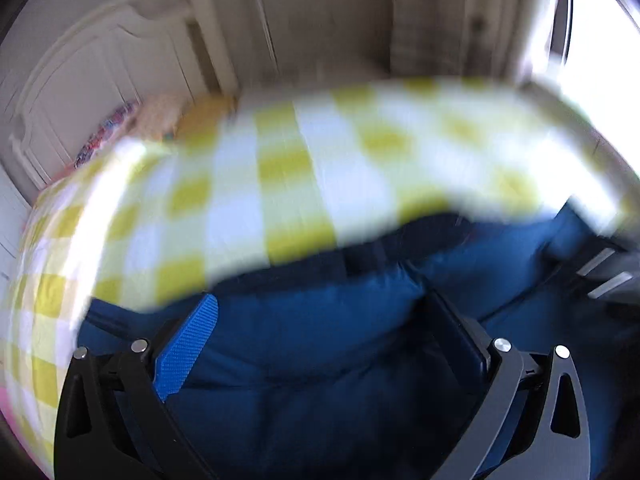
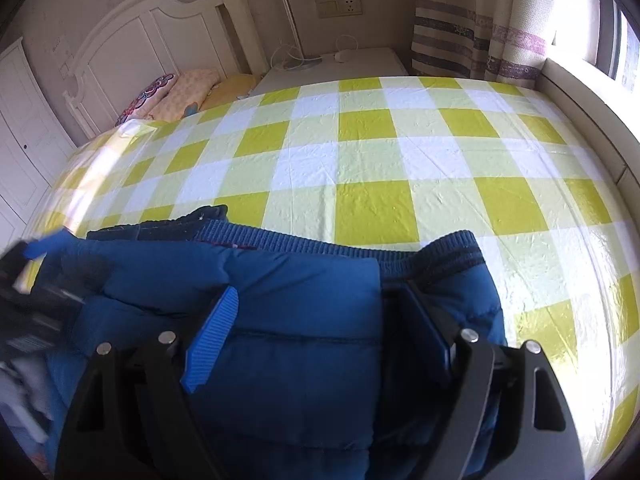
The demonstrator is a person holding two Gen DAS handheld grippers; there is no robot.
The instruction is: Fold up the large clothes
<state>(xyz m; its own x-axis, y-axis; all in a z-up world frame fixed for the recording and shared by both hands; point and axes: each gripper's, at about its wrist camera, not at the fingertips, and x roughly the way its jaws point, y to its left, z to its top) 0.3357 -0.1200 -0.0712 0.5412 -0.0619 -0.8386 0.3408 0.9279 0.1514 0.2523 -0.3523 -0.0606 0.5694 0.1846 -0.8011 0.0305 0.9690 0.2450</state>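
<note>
Garment: a blue padded jacket (image 2: 296, 292) lies folded on the bed, at the near edge of the checked bedcover (image 2: 372, 152); its ribbed knit hem (image 2: 320, 240) faces the far side.
Right tongs (image 2: 316, 316): jaws stand wide apart over the jacket's upper layer; the padded fabric spans the gap between them, but the pads do not press on it. One blue ribbed pad (image 2: 212, 336) shows on the left, a dark finger on the right.
Left tongs (image 1: 324, 328): jaws also apart above the blue padding (image 1: 320, 340); no fabric is pinched. Blue pad (image 1: 188, 344) visible at left.
Right wrist view only: sharp picture. It shows the white headboard (image 2: 132, 52), pillows (image 2: 180, 92) at the head of the bed, a bedside cabinet (image 2: 360, 64) carrying a lamp base and a cable, a wall socket (image 2: 340, 6), a striped curtain (image 2: 472, 28), and the jacket's hem. The left tongs appear as a dark blurred shape (image 2: 44, 280) at the left edge, over the jacket.
Left wrist view only: heavily blurred. Bedcover checks (image 1: 280, 168) smear across the middle; the headboard (image 1: 100, 88) is barely readable. A dark shape with pale bars (image 1: 604, 276) sits at the right edge; I cannot tell what it is.
</note>
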